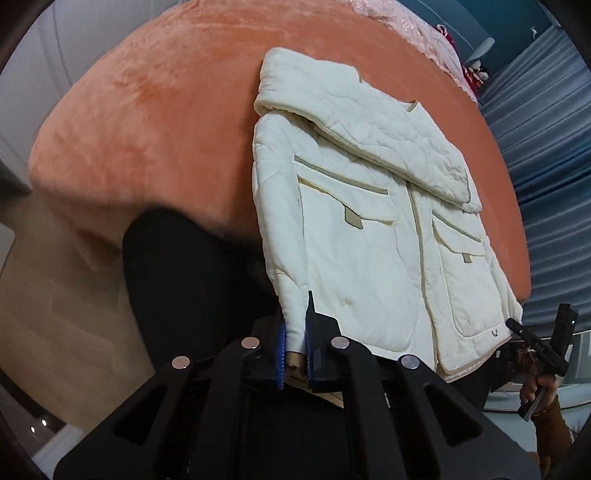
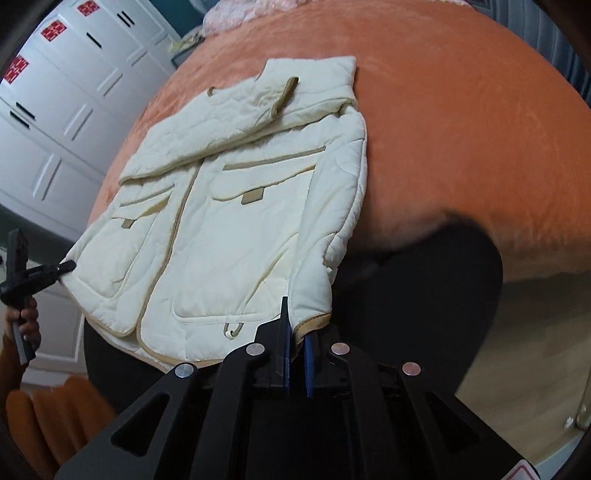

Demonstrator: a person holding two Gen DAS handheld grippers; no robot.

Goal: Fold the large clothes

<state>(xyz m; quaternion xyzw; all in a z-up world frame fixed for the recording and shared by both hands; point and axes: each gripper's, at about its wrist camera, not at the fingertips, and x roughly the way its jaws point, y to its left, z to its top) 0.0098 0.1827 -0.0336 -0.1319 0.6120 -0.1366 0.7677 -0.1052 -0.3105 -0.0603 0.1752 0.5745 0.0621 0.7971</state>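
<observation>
A cream quilted jacket [image 1: 373, 236] with tan trim lies front-up on an orange plush bed, sleeves folded across its chest. It also shows in the right wrist view [image 2: 236, 221]. My left gripper [image 1: 295, 332] is shut on the jacket's hem corner at the bed's near edge. My right gripper [image 2: 297, 332] is shut on the opposite hem corner, by its tan binding. Each gripper appears at the far corner in the other's view: the right one [image 1: 517, 328], the left one [image 2: 62, 267].
The orange bed cover [image 1: 155, 122] spreads wide beside the jacket. Pink bedding [image 1: 413, 26] lies at the head. White wardrobe doors [image 2: 55, 110] stand to one side, blue curtains [image 1: 535, 147] to the other. The person's dark legs [image 1: 192, 273] are against the bed edge.
</observation>
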